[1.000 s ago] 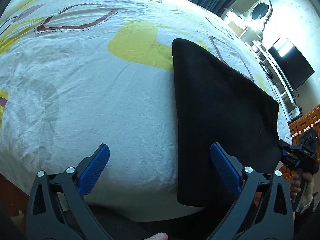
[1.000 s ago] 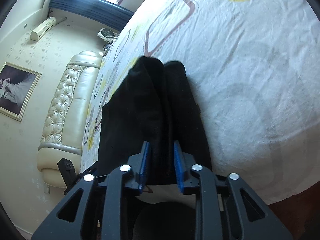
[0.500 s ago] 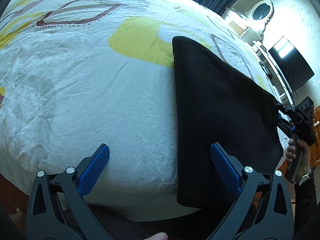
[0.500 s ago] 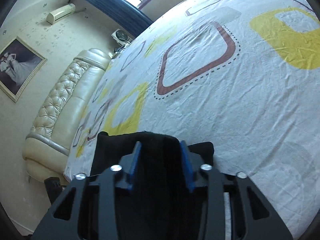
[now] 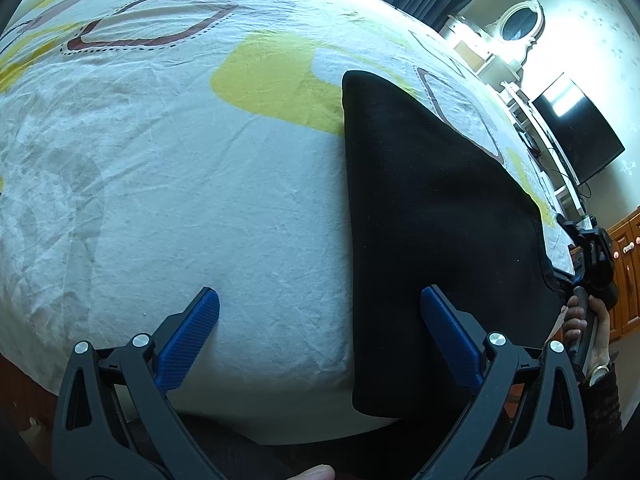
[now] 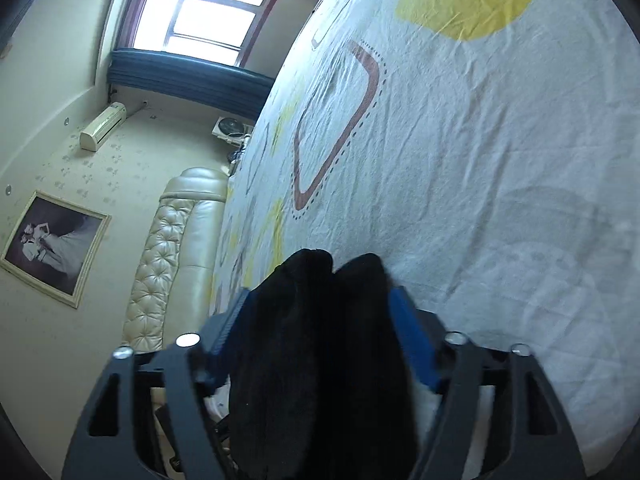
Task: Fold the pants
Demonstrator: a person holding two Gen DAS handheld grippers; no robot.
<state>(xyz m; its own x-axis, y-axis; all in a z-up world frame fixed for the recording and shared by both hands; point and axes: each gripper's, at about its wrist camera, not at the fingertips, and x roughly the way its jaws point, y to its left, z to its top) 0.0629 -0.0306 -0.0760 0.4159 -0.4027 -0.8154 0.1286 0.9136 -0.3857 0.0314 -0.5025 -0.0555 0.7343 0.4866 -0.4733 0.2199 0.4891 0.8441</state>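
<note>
The bed sheet (image 5: pixel 168 184) is the largest surface: a white, finely creased woven cloth printed with yellow rounded blocks and brown rounded-square outlines edged with dots, extending ahead of both sets of jaws. The pants (image 5: pixel 432 216) are a matte black, soft fabric lying flat on the sheet as a long, smooth-edged panel that narrows toward its far end; in the left wrist view the panel starts beneath the right-hand finger and runs forward and away from it, while the left-hand finger stands over bare sheet. The left gripper (image 5: pixel 320 320) has its jaws spread wide apart, holding nothing; its fingers (image 5: pixel 188 336) are blue, cross-hatched textured pads on black plastic linkages with silver rivets. The right gripper (image 6: pixel 320 320) has its jaws partly apart with a thick bunch of the black fabric (image 6: pixel 320 352) filling the gap between the blue pads, forming two rounded lobes that project just beyond the fingertips. In the left wrist view the right gripper (image 5: pixel 588 252) appears at the panel's far right edge, touching the fabric. Beyond the right jaws, to their left, stands a cream tufted leather headboard (image 6: pixel 172 264).
</note>
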